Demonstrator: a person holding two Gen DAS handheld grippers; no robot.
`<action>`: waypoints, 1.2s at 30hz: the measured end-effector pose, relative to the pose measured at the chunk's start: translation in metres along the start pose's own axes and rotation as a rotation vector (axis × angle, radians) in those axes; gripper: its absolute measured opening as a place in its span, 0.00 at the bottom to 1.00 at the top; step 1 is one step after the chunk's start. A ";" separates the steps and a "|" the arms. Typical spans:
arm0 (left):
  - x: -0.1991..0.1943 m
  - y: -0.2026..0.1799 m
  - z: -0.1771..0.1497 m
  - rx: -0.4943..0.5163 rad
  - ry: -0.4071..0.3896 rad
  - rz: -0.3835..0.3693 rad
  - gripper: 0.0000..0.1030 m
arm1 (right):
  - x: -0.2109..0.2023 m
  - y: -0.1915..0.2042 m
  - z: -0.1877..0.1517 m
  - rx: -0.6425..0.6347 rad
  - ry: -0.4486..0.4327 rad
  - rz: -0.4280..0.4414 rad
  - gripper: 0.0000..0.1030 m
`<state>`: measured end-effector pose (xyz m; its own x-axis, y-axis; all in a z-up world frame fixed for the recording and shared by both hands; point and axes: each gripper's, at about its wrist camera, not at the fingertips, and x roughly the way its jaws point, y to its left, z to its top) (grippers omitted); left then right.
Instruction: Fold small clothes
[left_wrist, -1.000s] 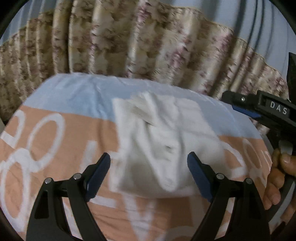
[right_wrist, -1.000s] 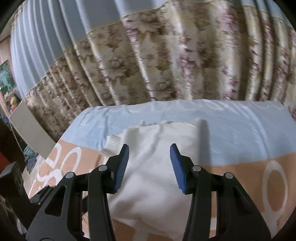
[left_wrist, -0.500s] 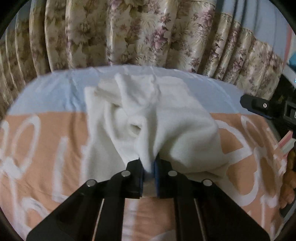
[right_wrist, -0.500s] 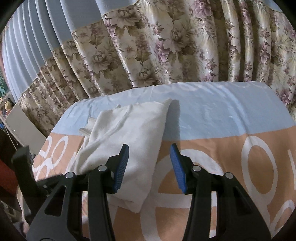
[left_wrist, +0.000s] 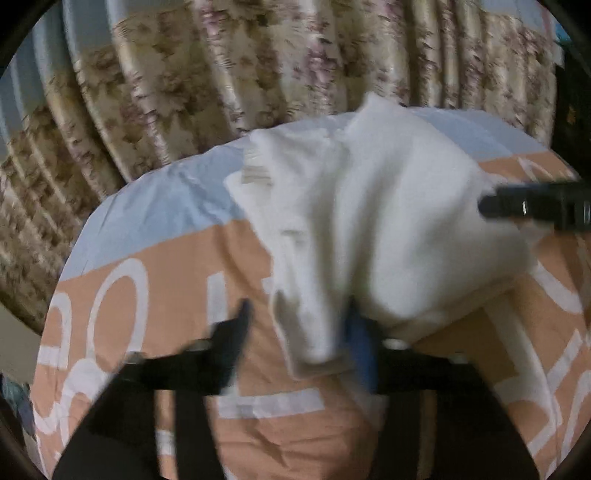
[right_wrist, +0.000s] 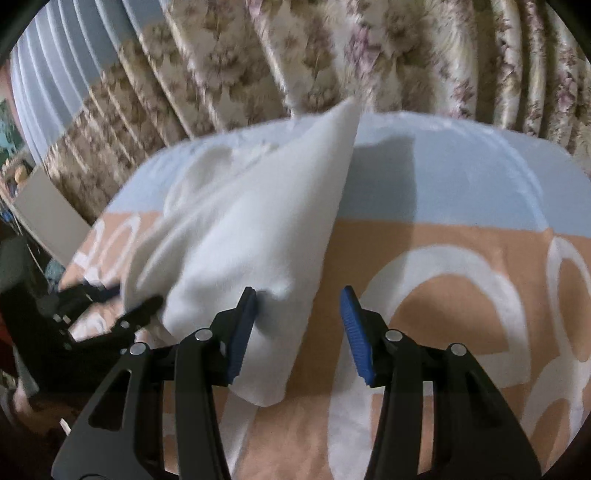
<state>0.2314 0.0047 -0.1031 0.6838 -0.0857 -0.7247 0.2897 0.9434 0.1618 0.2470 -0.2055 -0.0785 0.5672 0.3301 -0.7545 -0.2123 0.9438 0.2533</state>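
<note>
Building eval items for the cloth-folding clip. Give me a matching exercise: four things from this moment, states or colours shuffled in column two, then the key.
Column 1:
1. white garment
2. bedsheet
3. curtain
4. right gripper

Column 2:
A. floral, pleated, behind the bed
B. jaws apart, clamping nothing
C. bunched, one corner raised
D. blue band beside orange with white lettering

Pairs: 1-C, 2-D, 3-A, 4-B
</note>
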 end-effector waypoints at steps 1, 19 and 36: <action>-0.001 0.008 0.000 -0.034 0.007 -0.018 0.71 | 0.000 -0.001 -0.001 0.004 -0.002 -0.003 0.48; -0.054 0.048 0.080 -0.172 -0.080 -0.152 0.79 | 0.003 -0.012 0.015 0.004 -0.032 0.016 0.59; 0.025 0.044 0.140 -0.223 -0.059 -0.132 0.79 | 0.003 -0.014 0.021 0.006 -0.068 0.004 0.64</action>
<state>0.3546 -0.0008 -0.0206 0.6895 -0.2249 -0.6885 0.2287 0.9695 -0.0877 0.2685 -0.2176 -0.0714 0.6194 0.3339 -0.7105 -0.2098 0.9425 0.2601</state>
